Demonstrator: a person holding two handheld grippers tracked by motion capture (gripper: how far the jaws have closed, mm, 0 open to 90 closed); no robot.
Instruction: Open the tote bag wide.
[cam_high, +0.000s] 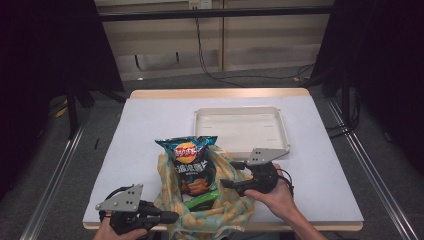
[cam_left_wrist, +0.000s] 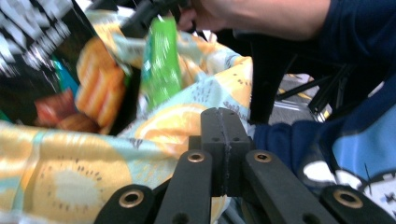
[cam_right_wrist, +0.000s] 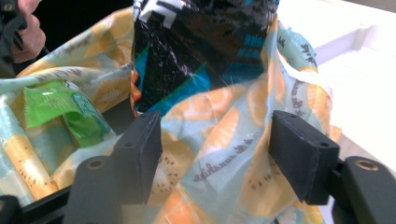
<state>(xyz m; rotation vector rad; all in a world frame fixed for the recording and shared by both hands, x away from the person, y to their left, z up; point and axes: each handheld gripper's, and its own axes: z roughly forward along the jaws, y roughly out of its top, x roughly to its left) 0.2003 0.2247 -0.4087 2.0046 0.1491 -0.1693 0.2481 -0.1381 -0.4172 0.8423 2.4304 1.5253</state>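
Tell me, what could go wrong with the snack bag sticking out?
The chip bag stands tall out of the fruit-print cloth bag, so it might tip onto the table. The right tongs are open around the cloth, not pinching it, so that side could sag and the green packet slide out.

This looks like a lab or test bay set up for recording, not anyone's home. The bench (cam_high: 320, 200) is a plain wooden top covered by a white sheet, standing alone on a grey carpeted floor (cam_high: 45, 180). Black curtains (cam_high: 45, 45) hang down on both sides, closing the spot off like a booth. Metal rails (cam_high: 55, 175) run along the floor to the left and right of the bench. Behind it, loose black cables (cam_high: 240, 76) trail across the carpet below bare beige wall panels (cam_high: 270, 40), and a dark bar (cam_high: 215, 13) crosses overhead.
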